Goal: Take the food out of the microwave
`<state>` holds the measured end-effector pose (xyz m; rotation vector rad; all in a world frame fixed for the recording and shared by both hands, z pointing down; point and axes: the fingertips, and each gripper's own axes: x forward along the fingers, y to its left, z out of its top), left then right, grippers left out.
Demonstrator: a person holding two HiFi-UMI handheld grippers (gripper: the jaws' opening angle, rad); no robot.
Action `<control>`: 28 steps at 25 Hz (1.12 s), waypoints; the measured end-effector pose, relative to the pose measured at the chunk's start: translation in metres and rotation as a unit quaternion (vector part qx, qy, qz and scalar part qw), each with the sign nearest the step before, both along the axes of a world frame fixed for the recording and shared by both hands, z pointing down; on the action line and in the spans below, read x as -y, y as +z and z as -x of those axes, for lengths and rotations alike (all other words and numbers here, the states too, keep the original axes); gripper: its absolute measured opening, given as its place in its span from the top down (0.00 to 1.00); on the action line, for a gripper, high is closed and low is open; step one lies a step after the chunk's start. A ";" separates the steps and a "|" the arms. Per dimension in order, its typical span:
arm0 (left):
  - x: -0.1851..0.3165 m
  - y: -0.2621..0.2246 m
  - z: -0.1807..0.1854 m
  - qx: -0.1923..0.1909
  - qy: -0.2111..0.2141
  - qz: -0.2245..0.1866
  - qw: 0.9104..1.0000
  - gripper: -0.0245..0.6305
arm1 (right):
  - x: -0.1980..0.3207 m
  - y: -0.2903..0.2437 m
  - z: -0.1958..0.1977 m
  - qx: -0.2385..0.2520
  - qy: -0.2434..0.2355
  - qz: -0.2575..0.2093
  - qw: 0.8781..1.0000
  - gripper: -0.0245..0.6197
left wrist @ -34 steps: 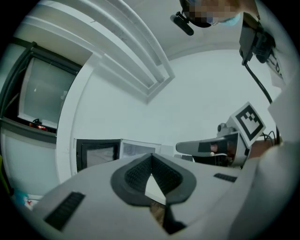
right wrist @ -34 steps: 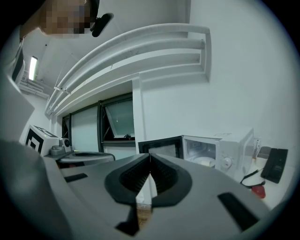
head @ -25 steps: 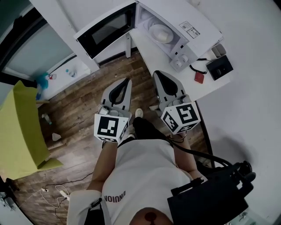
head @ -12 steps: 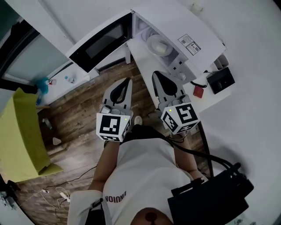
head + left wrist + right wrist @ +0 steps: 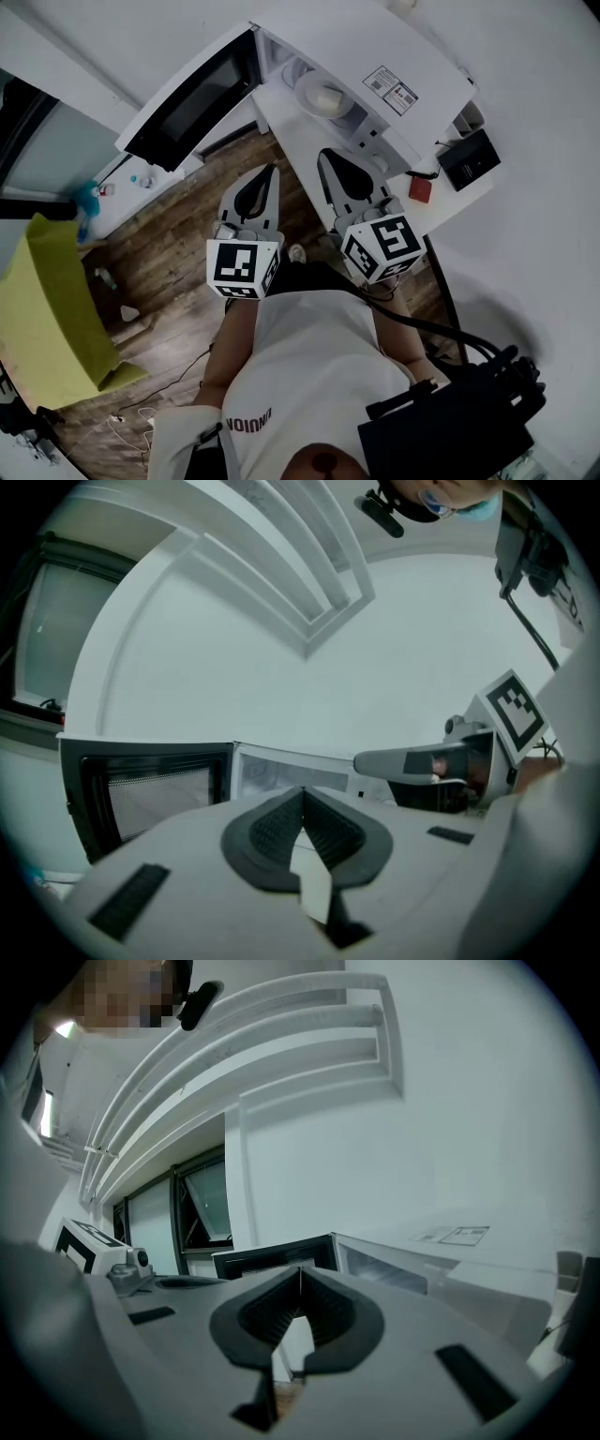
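The white microwave [image 5: 389, 80] stands on a white table with its dark-windowed door [image 5: 187, 98] swung wide open to the left. Inside the cavity sits a white plate with pale food [image 5: 323, 97]. My left gripper [image 5: 273, 170] is shut and empty, held over the floor short of the door. My right gripper [image 5: 322, 153] is also shut and empty, its tip just before the cavity's front edge. In the left gripper view the shut jaws [image 5: 302, 790] point at the open cavity [image 5: 281, 772]. In the right gripper view the shut jaws [image 5: 300, 1267] face the door [image 5: 272, 1252].
A white table [image 5: 448, 199] carries a black box [image 5: 469, 157] and a small red thing [image 5: 421, 189] to the microwave's right. A yellow-green chair [image 5: 47, 309] stands at the left on the wooden floor. A black bag [image 5: 450, 422] lies behind me.
Both grippers have moved forward toward the microwave, side by side and still shut. The microwave and its door now sit further left in the head view.
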<state>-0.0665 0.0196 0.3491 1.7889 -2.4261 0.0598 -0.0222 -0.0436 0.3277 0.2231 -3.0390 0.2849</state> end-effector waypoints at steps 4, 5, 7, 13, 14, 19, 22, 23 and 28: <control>0.015 0.006 0.008 -0.004 0.018 0.008 1.000 0.94 | 0.011 0.003 0.007 -0.004 0.016 0.002 1.000 0.93; 0.019 0.007 0.011 -0.004 0.024 0.010 1.000 0.94 | 0.014 0.003 0.009 -0.004 0.022 0.003 1.000 0.93; 0.028 0.008 0.019 -0.002 0.036 0.016 0.999 0.94 | 0.019 0.003 0.015 -0.006 0.034 0.005 0.999 0.93; 0.054 0.012 0.041 -0.004 0.076 0.031 0.997 0.94 | 0.031 0.003 0.037 -0.013 0.061 0.011 0.998 0.93; 0.058 0.014 0.043 -0.005 0.085 0.034 0.996 0.94 | 0.034 0.004 0.040 -0.015 0.065 0.012 0.998 0.93; 0.076 0.026 0.059 -0.017 0.116 0.051 0.992 0.94 | 0.046 0.012 0.052 -0.029 0.086 0.015 0.996 0.93; 0.086 0.034 0.064 -0.022 0.133 0.058 0.989 0.94 | 0.054 0.019 0.056 -0.038 0.096 0.013 0.994 0.93; 0.089 0.036 0.065 -0.024 0.140 0.058 0.988 0.94 | 0.056 0.022 0.058 -0.043 0.099 0.013 0.994 0.93; 0.106 0.044 0.072 -0.033 0.163 0.061 0.984 0.94 | 0.067 0.035 0.064 -0.058 0.116 0.021 0.991 0.93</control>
